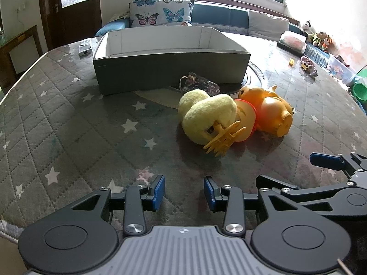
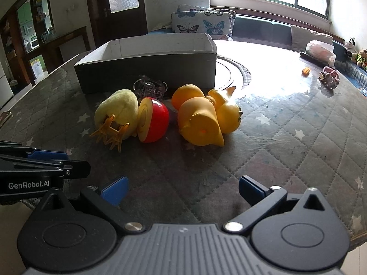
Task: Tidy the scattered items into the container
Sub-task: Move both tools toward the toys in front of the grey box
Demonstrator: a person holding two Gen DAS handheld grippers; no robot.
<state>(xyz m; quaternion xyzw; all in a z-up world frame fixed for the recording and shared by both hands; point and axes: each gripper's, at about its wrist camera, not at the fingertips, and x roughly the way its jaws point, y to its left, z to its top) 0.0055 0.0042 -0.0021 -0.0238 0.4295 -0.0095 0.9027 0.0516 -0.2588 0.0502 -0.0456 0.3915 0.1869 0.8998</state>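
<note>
A dark open cardboard box (image 1: 169,73) (image 2: 146,68) stands at the far middle of the table. In front of it lie a fuzzy yellow chick toy with orange feet (image 1: 206,116) (image 2: 117,112), a red half-apple toy (image 2: 153,119) (image 1: 246,114), an orange rubber duck (image 1: 273,112) (image 2: 204,119) and a small dark patterned pouch (image 1: 199,83) (image 2: 150,88). My left gripper (image 1: 184,192) is open and empty, short of the chick. My right gripper (image 2: 182,189) is open and empty, short of the duck. Each gripper shows at the edge of the other's view.
The table has a grey quilted star cover (image 1: 68,126). Small toys (image 1: 308,65) (image 2: 329,78) and a tissue pack (image 2: 321,49) lie at the far right. A small grey device (image 1: 84,48) lies left of the box. A sofa with butterfly cushions (image 1: 160,11) stands behind.
</note>
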